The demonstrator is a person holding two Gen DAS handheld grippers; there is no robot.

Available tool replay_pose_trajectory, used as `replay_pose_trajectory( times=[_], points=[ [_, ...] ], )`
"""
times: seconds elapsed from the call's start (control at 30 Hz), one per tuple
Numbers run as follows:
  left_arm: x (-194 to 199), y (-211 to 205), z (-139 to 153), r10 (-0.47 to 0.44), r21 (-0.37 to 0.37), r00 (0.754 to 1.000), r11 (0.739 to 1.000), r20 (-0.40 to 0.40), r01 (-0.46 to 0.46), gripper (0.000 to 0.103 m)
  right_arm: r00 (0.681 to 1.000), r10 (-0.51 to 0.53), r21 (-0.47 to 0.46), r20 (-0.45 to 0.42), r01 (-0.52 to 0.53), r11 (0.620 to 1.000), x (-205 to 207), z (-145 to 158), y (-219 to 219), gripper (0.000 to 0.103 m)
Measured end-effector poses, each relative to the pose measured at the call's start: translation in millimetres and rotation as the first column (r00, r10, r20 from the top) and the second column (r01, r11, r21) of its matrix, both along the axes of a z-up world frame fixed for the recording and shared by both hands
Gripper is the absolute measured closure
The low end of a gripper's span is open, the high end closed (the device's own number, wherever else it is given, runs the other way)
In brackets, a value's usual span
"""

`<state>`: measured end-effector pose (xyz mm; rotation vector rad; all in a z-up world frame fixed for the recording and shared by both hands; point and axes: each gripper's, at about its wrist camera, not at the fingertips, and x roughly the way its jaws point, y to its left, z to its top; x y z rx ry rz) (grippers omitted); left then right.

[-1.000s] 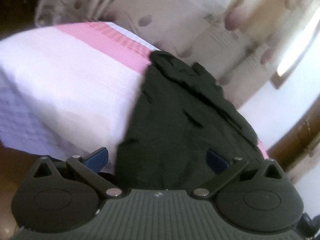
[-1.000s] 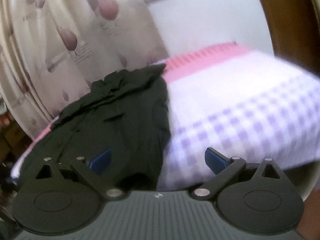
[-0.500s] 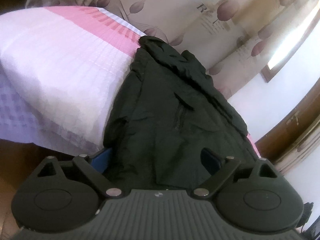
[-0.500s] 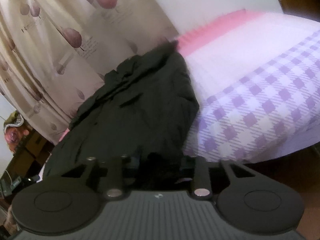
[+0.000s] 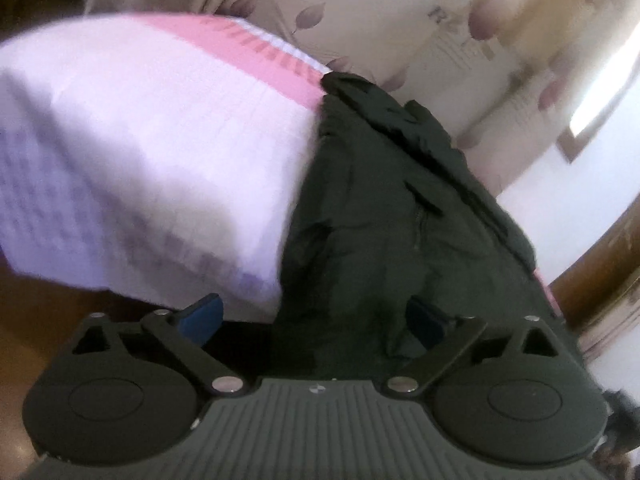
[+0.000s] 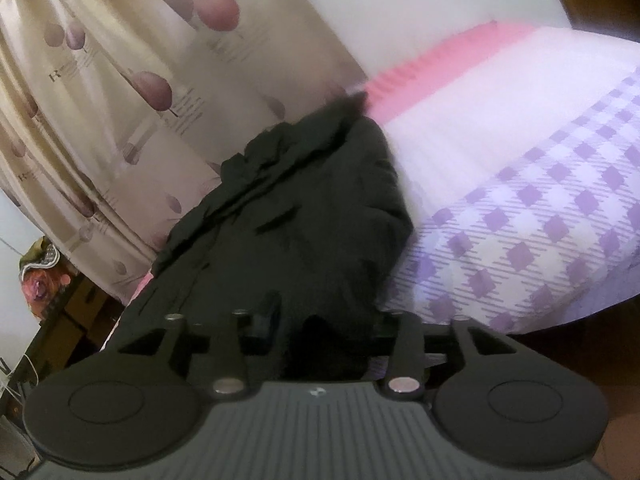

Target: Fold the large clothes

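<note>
A large dark green jacket point(image 5: 400, 216) lies lengthwise on the bed, its hem at the near edge. My left gripper point(image 5: 316, 320) is open, its blue pads either side of the hem, the right pad over the cloth. In the right wrist view the jacket point(image 6: 304, 216) runs away from me, and my right gripper point(image 6: 324, 332) is shut on a bunch of its near hem.
The bed point(image 5: 132, 152) has a lilac checked sheet point(image 6: 532, 232) with a pink band point(image 5: 256, 48) at the far end. Leaf-patterned curtains point(image 6: 120, 92) hang behind. Brown floor point(image 5: 44, 312) lies below the bed edge. Clutter point(image 6: 40, 276) sits far left.
My right gripper went from open to shut on the jacket hem and has since tilted. My left gripper stays open at the hem, and its view has shifted slightly.
</note>
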<state>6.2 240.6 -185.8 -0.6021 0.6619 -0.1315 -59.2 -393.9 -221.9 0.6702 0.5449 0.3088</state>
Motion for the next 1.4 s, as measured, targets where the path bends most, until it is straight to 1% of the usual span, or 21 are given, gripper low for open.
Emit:
replay_pose_trajectory(
  times=[0.03, 0.1, 0.13, 0.17, 0.2, 0.23, 0.27, 0.3, 0.37, 0.43, 0.6, 0.77, 1.0, 1.07, 1.1, 1.13, 1.2, 1.23, 1.27, 1.37, 1.4],
  points=[
    [1.0, 2.1, -1.9, -0.008, -0.026, 1.0, 1.0, -0.002, 0.008, 0.008, 1.0, 0.001, 0.001, 0.004, -0.001, 1.0, -0.4, 0.1, 0.5, 0.046],
    [3.7, 1.0, -4.5, -0.042, -0.049, 0.999, 0.998, 0.01, 0.043, 0.013, 1.0, 0.003, 0.003, 0.006, -0.003, 1.0, 0.0, -1.2, 1.3, 0.046],
    [6.4, -3.5, -5.5, -0.076, -0.041, 0.997, 0.996, 0.009, 0.076, 0.023, 1.0, 0.001, 0.002, 0.002, -0.001, 1.0, 0.9, -2.5, 1.6, 0.046],
    [9.4, -9.8, -6.4, -0.112, -0.018, 0.994, 0.994, 0.003, 0.112, 0.047, 1.0, 0.001, 0.005, -0.001, -0.001, 1.0, 2.2, -4.0, 2.0, 0.046],
    [10.9, -16.3, -6.7, -0.132, 0.02, 0.991, 0.991, -0.002, 0.132, 0.059, 1.0, 0.009, 0.012, -0.006, -0.009, 1.0, 3.8, -5.7, 2.4, 0.046],
    [10.9, -21.8, -5.6, -0.135, 0.054, 0.991, 0.989, 0.002, 0.135, 0.073, 1.0, 0.017, 0.013, -0.009, -0.017, 1.0, 4.9, -6.6, 3.3, 0.052],
    [9.7, -26.8, -2.8, -0.139, 0.083, 0.99, 0.987, 0.015, 0.138, 0.081, 1.0, 0.019, -0.003, -0.012, -0.019, 1.0, 6.4, -6.1, 5.8, 0.06],
    [7.8, -30.7, 0.9, -0.143, 0.106, 0.989, 0.984, 0.025, 0.14, 0.084, 1.0, 0.021, -0.024, -0.015, -0.022, 0.999, 7.6, -5.4, 8.1, 0.08],
    [2.2, -39.6, 12.0, -0.153, 0.171, 0.987, 0.975, 0.042, 0.144, 0.089, 0.999, 0.026, -0.058, -0.021, -0.027, 0.998, 9.6, -3.5, 11.3, 0.085],
    [-5.6, -43.3, 25.3, -0.157, 0.214, 0.985, 0.967, 0.072, 0.139, 0.09, 0.999, 0.039, -0.047, 0.001, -0.039, 0.998, 7.6, 1.2, 10.8, 0.088],
    [-20.0, -40.1, 56.5, -0.144, 0.219, 0.977, 0.97, 0.16, 0.108, 0.09, 0.998, 0.043, 0.056, 0.046, -0.045, 0.997, 2.0, 14.8, -0.2, 0.088],
    [-25.8, -41.4, 67.5, -0.121, 0.209, 0.972, 0.975, 0.199, 0.078, 0.09, 0.996, 0.049, 0.162, 0.068, -0.059, 0.985, -2.3, 18.2, -4.6, 0.088],
    [-31.4, -32.5, 60.1, -0.13, 0.18, 0.976, 0.979, 0.174, 0.098, 0.09, 0.997, 0.056, 0.197, 0.056, -0.066, 0.978, -16.8, 17.0, -4.1, 0.088],
    [-29.3, -28.0, 56.9, -0.14, 0.185, 0.976, 0.977, 0.167, 0.109, 0.089, 0.996, 0.062, 0.18, 0.058, -0.072, 0.981, -20.0, 17.6, -1.6, 0.088],
    [-27.2, -24.2, 54.1, -0.146, 0.159, 0.976, 0.98, 0.161, 0.12, 0.087, 0.996, 0.063, 0.165, 0.057, -0.071, 0.984, -19.8, 17.6, -1.1, 0.088],
    [-24.4, -20.0, 51.0, -0.147, 0.13, 0.978, 0.983, 0.151, 0.127, 0.083, 0.997, 0.063, 0.158, 0.053, -0.07, 0.985, -19.0, 16.9, -1.4, 0.088],
    [-19.4, -12.4, 43.8, -0.125, 0.09, 0.984, 0.989, 0.124, 0.114, 0.063, 0.997, 0.066, 0.171, 0.041, -0.072, 0.983, -15.5, 13.4, -4.2, 0.086],
    [-17.6, -9.3, 40.4, -0.123, 0.073, 0.986, 0.991, 0.112, 0.115, 0.046, 0.997, 0.069, 0.171, 0.038, -0.075, 0.982, -14.0, 12.8, -5.1, 0.085],
    [-16.7, -6.8, 37.3, -0.119, 0.058, 0.987, 0.992, 0.105, 0.113, 0.032, 0.997, 0.069, 0.169, 0.032, -0.073, 0.983, -12.7, 12.1, -5.4, 0.084],
    [-12.4, -2.1, 28.9, -0.105, 0.027, 0.989, 0.994, 0.102, 0.102, 0.016, 0.997, 0.071, 0.18, 0.009, -0.072, 0.981, -7.8, 9.4, -5.5, 0.072],
    [-9.7, -1.6, 26.9, -0.098, 0.034, 0.99, 0.995, 0.099, 0.095, 0.014, 0.998, 0.069, 0.177, 0.001, -0.068, 0.982, -5.6, 8.0, -5.2, 0.059]
  ],
)
